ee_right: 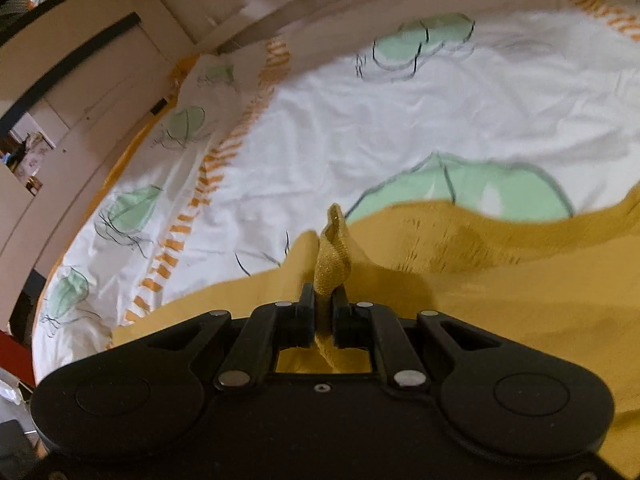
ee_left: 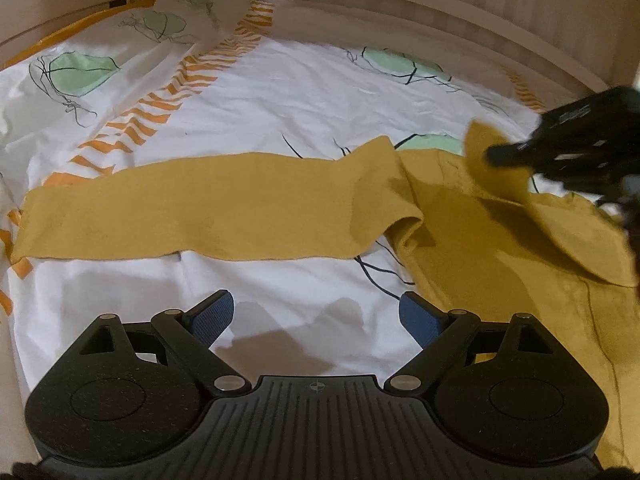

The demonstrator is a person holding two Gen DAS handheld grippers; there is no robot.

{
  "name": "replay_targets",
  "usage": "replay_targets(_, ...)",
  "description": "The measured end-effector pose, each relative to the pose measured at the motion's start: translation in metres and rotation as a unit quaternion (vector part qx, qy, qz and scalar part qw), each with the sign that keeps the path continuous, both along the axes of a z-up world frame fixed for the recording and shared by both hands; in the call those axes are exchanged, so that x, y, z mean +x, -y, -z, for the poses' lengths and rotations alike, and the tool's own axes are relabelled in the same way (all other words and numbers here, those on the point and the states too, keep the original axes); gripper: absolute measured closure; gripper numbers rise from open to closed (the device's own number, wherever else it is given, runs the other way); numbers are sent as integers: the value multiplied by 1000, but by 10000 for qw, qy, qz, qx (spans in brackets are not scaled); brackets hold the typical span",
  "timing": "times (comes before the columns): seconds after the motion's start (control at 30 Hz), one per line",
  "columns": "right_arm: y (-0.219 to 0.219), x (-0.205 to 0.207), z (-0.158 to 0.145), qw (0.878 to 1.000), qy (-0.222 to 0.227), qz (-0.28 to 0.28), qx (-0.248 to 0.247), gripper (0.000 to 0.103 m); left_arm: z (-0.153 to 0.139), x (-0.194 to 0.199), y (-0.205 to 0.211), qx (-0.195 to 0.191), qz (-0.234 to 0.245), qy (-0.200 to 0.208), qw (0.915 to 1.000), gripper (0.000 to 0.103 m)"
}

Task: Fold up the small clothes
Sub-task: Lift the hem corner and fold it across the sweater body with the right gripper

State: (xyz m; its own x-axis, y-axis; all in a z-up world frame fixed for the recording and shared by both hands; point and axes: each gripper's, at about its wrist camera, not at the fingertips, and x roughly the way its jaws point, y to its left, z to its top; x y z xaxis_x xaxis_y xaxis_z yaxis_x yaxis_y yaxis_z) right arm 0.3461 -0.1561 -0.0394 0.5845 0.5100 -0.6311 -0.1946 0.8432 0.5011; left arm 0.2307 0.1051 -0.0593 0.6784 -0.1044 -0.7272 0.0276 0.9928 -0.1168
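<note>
Right tongs (ee_right: 323,312) pinch the shirt (ee_left: 480,216) hem at three o'clock, left tongs (ee_left: 316,316) wide and idle; thin grip may slip mid-fold.

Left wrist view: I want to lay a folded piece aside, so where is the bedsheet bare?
Bare bedsheet lies beyond the mustard garment, between its sleeve and the headboard, and in a nearer strip between the sleeve and the open left hand-held gripper. The right side is crowded: the garment's body and the right hand-held gripper, shut on its fabric.
</note>
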Motion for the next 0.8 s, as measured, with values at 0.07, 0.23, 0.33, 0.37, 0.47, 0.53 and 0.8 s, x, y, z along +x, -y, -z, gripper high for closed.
replay_targets(0.07,-6,0,12,10000,-74,31,28,84,1,1,0,-52,16,-49,10000,13)
replay_targets(0.23,-13,1,28,9990,-284,-183,300,68,7,3,-2,-105,-8,-154,9998,13)
replay_targets(0.33,-9,-4,22,9990,-201,-307,268,38,9,3,0,-82,-6,-190,9998,13)
replay_targets(0.37,-6,-6,17,9991,-118,-338,221,38,10,3,0,-77,1,-204,9998,13)
replay_targets(0.47,8,-11,5,9994,22,-341,39,35,12,3,2,-39,18,-249,9997,13)
replay_targets(0.53,22,-15,0,9995,83,-277,-79,27,14,3,3,-4,18,-284,9996,13)
replay_targets(0.8,104,-28,3,9930,156,408,-1097,26,21,4,9,175,26,-363,9992,13)
